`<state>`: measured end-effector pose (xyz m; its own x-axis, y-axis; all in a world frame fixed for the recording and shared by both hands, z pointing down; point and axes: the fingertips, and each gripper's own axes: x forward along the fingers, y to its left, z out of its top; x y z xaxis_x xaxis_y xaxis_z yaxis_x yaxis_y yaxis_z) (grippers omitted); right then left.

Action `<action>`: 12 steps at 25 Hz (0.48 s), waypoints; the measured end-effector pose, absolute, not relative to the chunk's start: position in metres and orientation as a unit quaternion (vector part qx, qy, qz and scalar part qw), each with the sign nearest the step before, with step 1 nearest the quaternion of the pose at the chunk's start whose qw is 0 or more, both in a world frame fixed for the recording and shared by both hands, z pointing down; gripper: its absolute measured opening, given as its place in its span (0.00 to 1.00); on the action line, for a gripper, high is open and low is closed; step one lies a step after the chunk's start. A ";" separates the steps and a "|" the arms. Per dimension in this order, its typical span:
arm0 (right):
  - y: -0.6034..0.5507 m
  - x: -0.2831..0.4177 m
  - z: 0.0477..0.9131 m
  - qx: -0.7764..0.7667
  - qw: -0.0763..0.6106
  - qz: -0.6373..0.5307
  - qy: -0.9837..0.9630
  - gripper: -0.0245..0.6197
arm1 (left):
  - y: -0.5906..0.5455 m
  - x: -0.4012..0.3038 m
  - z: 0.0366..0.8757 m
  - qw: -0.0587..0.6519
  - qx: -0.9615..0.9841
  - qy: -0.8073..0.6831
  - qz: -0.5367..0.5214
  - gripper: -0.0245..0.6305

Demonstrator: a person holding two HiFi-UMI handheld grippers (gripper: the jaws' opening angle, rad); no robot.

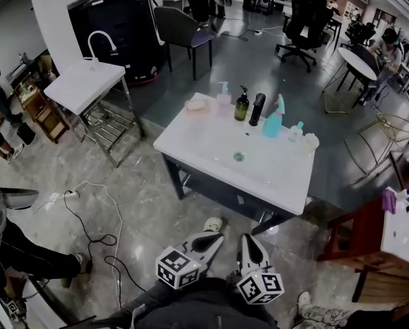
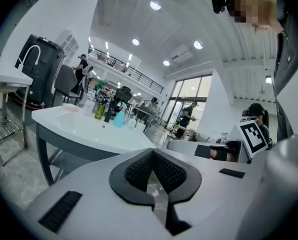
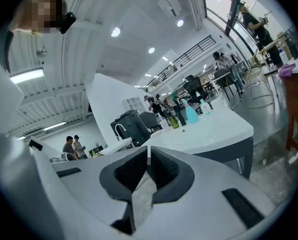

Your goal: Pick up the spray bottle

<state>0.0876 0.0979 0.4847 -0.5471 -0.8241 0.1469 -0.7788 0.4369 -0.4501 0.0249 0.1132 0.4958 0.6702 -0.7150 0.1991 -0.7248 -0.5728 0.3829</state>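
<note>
Against the far left of the head view stood a small white sink stand (image 1: pixel 88 88) with a curved faucet (image 1: pixel 101 41), and a black cabinet (image 1: pixel 119 16) rose behind it. Below them a thin cable (image 1: pixel 98 214) snaked over the gray floor.

Further right, a white table (image 1: pixel 211 146) filled the middle of the room. A row of things ran along its far edge. First came a pinkish dish (image 1: pixel 196 105), then a clear pump bottle (image 1: pixel 224 100), a green pump bottle (image 1: pixel 241 106) and a black bottle (image 1: pixel 257 109). Next stood the teal spray bottle (image 1: pixel 274 118), upright. A small pale bottle (image 1: pixel 296 131) and a whitish cup (image 1: pixel 310 142) stood just beside it on the right.

At the bottom of that view, short of the table's near edge, the left gripper (image 1: pixel 215 237) and the right gripper (image 1: pixel 249 240) hung side by side, both pointing toward the table. The spray bottle stood well apart from both, across the tabletop.

The left gripper view showed that gripper's jaws pressed together at the tips with nothing between them, and the teal bottle was small in the distance. The right gripper view showed the same: dark pads closed against each other, empty, with the row of bottles far off on the table.

At the far right of the head view a reddish-brown stand (image 1: pixel 359 238) stood on the floor.
</note>
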 end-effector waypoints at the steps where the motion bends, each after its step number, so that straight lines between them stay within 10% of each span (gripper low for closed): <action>1: 0.093 0.087 0.486 -0.475 0.046 -0.240 0.846 0.06 | 0.108 0.025 0.496 0.221 0.887 -0.405 0.012 0.05; 12: 0.000 0.094 0.479 -0.496 0.045 -0.228 0.837 0.06 | 0.019 0.011 0.489 0.222 0.883 -0.413 0.001 0.05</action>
